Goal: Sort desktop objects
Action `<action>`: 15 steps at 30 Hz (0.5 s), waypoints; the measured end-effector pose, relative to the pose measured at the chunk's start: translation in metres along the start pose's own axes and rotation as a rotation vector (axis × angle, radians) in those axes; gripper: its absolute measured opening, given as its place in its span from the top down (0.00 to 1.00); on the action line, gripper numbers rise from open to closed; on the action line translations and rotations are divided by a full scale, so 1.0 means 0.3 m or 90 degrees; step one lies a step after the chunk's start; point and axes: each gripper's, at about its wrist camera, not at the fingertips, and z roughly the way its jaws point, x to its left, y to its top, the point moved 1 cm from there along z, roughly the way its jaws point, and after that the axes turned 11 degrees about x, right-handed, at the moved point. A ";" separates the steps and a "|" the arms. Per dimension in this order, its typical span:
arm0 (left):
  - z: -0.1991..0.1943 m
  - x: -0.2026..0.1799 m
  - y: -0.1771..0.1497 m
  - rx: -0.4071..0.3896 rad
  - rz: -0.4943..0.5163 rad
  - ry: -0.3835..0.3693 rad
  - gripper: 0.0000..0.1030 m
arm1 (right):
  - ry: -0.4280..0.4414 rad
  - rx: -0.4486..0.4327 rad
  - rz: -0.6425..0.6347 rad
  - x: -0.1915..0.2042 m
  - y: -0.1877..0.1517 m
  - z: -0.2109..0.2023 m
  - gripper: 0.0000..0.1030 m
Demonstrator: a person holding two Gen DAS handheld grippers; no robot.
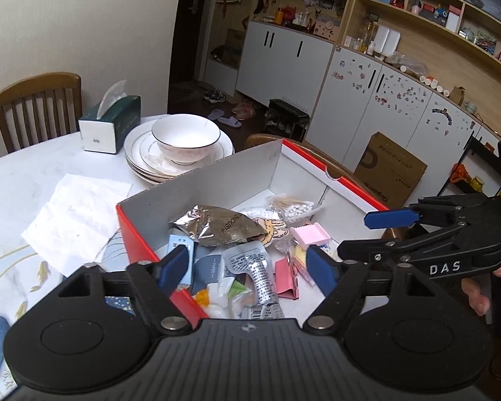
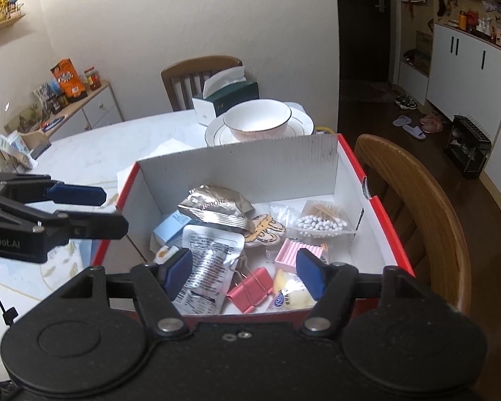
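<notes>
Both the left gripper [image 1: 250, 267] and right gripper [image 2: 245, 272] are hovering spread and empty over the red-rimmed box [image 2: 377, 207] of clutter at the desk's [image 2: 93, 153] near edge, likely picking next; the pink binder clip [image 2: 250, 289] needs a descent and pinch.

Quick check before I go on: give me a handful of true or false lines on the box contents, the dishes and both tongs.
1. The pink binder clip lies inside the red box. True.
2. The left tongs grip the silver foil pouch. False: they are open and hold nothing.
3. The bowl sits on stacked plates. True.
4. The cotton swabs lie on the table outside the box. False: they are inside it.
5. The right tongs are open. True.
</notes>
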 end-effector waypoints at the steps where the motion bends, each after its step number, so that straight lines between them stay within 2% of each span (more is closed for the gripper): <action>1: -0.009 0.000 -0.005 -0.002 0.002 0.003 0.24 | -0.002 -0.005 0.002 0.007 -0.003 -0.006 0.33; 5: -0.037 0.009 -0.028 -0.005 0.009 0.014 0.20 | -0.007 -0.027 0.015 0.027 -0.014 -0.028 0.32; 11: -0.072 0.027 -0.066 -0.005 0.017 0.027 0.19 | -0.020 -0.077 0.033 0.066 -0.039 -0.062 0.25; 15: -0.098 0.031 -0.095 -0.008 0.026 0.033 0.12 | -0.027 -0.097 0.039 0.092 -0.053 -0.079 0.22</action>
